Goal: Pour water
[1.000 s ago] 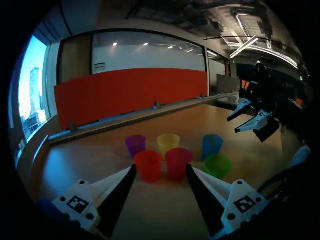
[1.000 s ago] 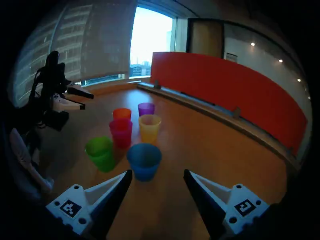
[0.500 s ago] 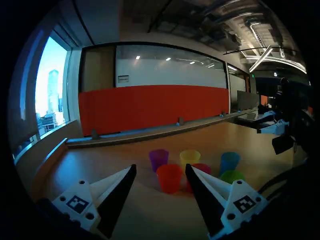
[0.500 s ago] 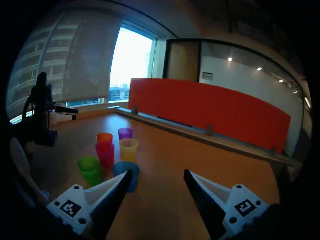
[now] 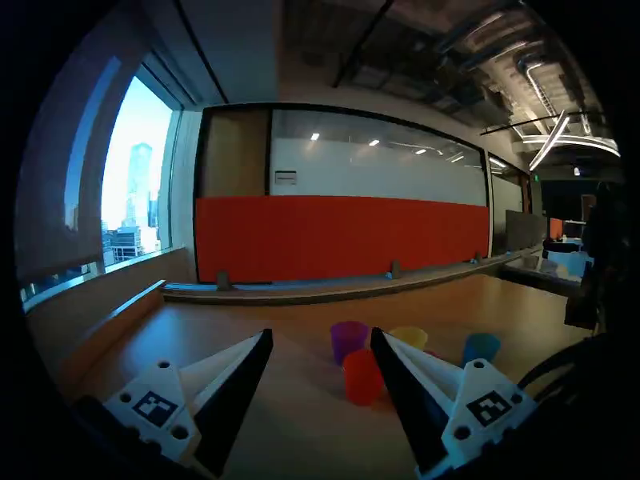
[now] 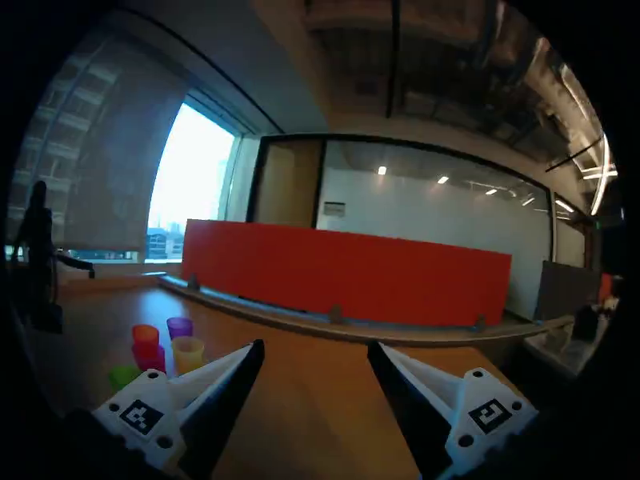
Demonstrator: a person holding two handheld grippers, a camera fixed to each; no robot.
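Several small plastic cups stand clustered on the wooden table (image 5: 296, 416). In the left gripper view a purple cup (image 5: 348, 340) and an orange cup (image 5: 362, 376) show between my fingers. A yellow cup (image 5: 410, 336) and a blue cup (image 5: 480, 348) peek over the right finger. My left gripper (image 5: 320, 334) is open and holds nothing, a short way from the cups. In the right gripper view the orange cup (image 6: 145, 334), purple cup (image 6: 179, 326), yellow cup (image 6: 188, 352) and green cup (image 6: 124, 374) stand far left. My right gripper (image 6: 316, 346) is open and empty, pointing past them.
An orange partition (image 5: 344, 236) with a low rail (image 5: 320, 290) runs along the table's far edge. A bright window (image 6: 188, 184) is at the left. The other gripper shows as a dark shape (image 6: 38, 272) at the far left of the right gripper view.
Both gripper views have dropped lower and tilted up toward the room. The cups slid right in the left gripper view, and left and smaller in the right gripper view. Both grippers stayed open.
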